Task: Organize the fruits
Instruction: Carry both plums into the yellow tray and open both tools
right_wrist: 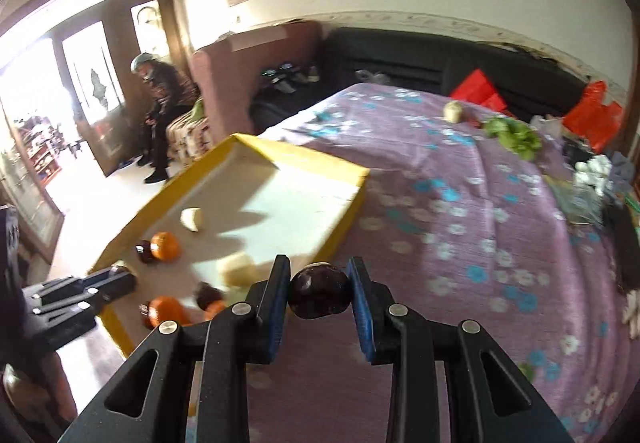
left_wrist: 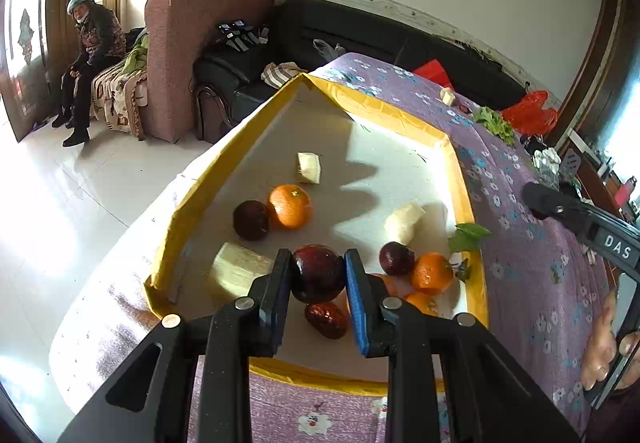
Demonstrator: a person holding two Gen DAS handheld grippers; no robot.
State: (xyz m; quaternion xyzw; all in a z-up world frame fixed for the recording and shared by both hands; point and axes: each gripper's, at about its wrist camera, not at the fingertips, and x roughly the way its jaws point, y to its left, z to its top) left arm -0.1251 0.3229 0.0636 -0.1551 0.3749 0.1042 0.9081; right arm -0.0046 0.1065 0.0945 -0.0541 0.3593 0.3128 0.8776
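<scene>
Left gripper (left_wrist: 318, 275), right gripper (right_wrist: 320, 289): jaws each clamp dark plum; oranges (left_wrist: 290, 206) crowd tray (left_wrist: 192, 203).

Only lettering I can read: "DAS" in white on the right gripper's (left_wrist: 536, 199) black body.

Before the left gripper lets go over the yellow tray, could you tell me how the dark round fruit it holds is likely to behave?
The dark fruit in the left gripper looks round and glossy, so it would probably roll on the tray floor. Its smooth skin may slip between the pads. It seems firm, keeping its shape under the grip.
</scene>
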